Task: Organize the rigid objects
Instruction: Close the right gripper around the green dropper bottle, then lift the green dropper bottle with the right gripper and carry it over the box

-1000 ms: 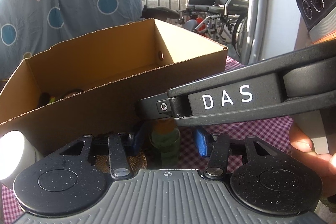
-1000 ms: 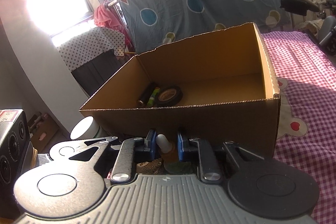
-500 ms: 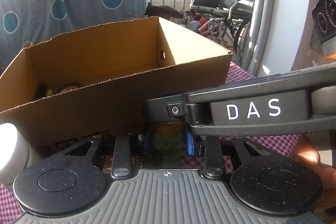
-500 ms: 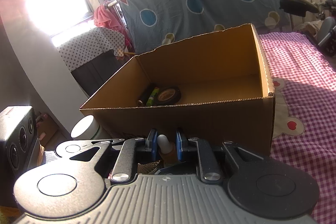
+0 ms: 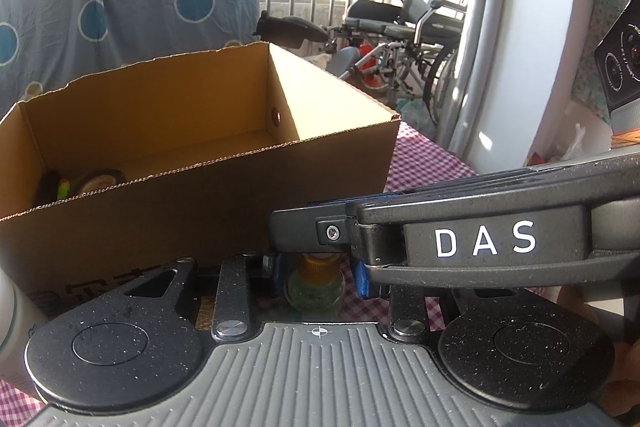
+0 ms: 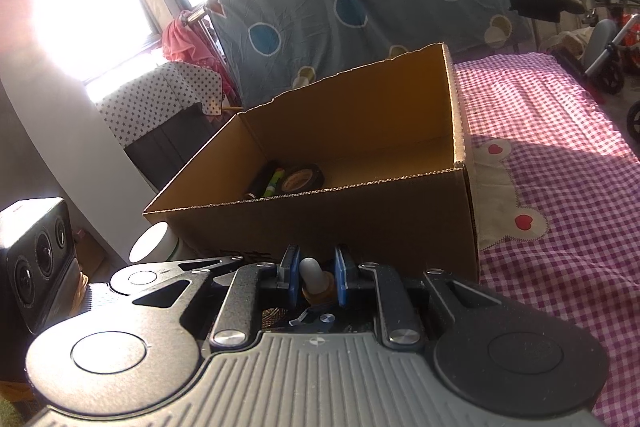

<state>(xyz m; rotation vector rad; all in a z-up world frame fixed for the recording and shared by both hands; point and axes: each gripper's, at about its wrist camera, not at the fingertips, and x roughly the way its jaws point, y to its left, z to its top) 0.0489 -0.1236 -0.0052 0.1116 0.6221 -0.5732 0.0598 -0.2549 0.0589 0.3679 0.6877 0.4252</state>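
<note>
Bottle, small, green glass, amber collar, grey dropper bulb: upright on pink checked tablecloth against near wall of brown cardboard box. Right gripper clamps bulb from above; left gripper closed on glass body. Both angle downward. Box rim rises directly ahead, above bottle.

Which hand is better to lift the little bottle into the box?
Probably left: the left gripper clasps the bottle by its glass body, while the right gripper only pinches the dropper top, which might slip off.
</note>
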